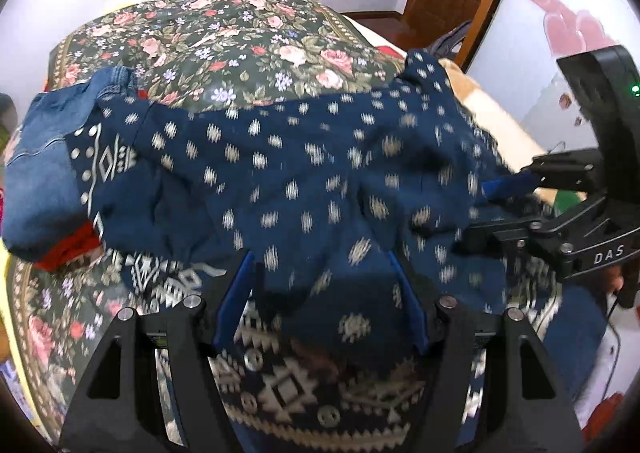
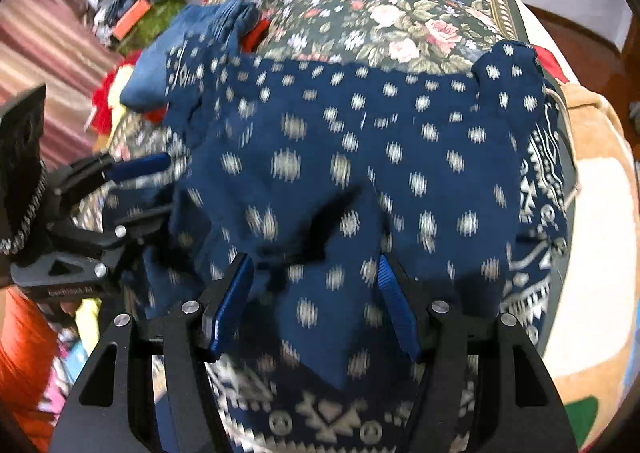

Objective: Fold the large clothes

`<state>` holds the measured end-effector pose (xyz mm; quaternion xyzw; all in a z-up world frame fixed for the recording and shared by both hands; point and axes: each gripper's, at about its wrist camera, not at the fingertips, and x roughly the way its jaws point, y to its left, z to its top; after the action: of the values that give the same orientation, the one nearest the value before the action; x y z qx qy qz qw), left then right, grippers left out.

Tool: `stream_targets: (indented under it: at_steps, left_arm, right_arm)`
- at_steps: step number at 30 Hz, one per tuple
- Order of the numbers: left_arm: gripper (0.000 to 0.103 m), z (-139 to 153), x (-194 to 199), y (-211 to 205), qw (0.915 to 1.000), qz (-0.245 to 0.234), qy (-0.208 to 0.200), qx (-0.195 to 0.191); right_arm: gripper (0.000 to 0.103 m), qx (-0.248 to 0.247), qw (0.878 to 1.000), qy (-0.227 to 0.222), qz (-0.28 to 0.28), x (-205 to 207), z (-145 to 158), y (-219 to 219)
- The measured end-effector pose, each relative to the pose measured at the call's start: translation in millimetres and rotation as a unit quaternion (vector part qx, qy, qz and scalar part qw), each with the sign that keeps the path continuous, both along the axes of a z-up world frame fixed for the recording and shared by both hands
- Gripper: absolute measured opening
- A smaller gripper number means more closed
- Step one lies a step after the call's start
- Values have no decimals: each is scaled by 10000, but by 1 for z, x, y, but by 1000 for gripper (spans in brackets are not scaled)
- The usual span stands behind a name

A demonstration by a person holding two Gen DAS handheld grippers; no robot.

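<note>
One navy patterned garment (image 1: 304, 181), two open tongs, left (image 1: 324, 285), right (image 2: 316, 293), one floral bedspread (image 1: 224, 41)

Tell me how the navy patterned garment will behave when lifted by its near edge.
The navy patterned garment is probably floppy: it already wrinkles and folds over the floral bedspread. Likely light and thin, so it would sag between the grippers.
</note>
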<state>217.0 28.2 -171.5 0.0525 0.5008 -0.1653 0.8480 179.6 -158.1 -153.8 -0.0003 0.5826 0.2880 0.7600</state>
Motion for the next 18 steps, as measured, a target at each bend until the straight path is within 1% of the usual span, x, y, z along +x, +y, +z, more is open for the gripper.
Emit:
stream_targets:
  at_steps: [2,3,4,6,9,10,12,15,18]
  left_arm:
    - [70,-5,-9,1,10000,50,21,63]
    - [70,-9,-15,2,9999,107,43,93]
    - [72,-12,-18,4,9998,148,51,134]
    - [73,-22,-27,5,9994,239,58,255]
    - [77,-26,-43,11,9978,603,-172,215]
    - [80,-26,-45,12,9974,666,-178,213]
    - [80,-23,-49,17,9968,783,-109,134]
    - [80,-13,-52,20,9969,788,3,40]
    - [80,4,-54,25,9967,803,-83,-53]
  right_arm:
    - [61,-174,9997,-126,114,-11,-2,2]
    - [64,-255,9994,-193,155,-16,-3,3]
    - [70,-293,9992,-231,153,-20,-4,2]
    - [74,-232,9994,-262,-11,-25,-6,-4]
    - [75,-59,9997,-157,-204,-24,-5,-13]
    - [75,-44,9997,-95,-210,-26,-4,-14]
    - [75,37,9996,15,-277,-25,1,-19]
    - [75,155,9992,78,-352,-26,9,-26]
    - [75,256,9985,-73,-480,-28,21,-36]
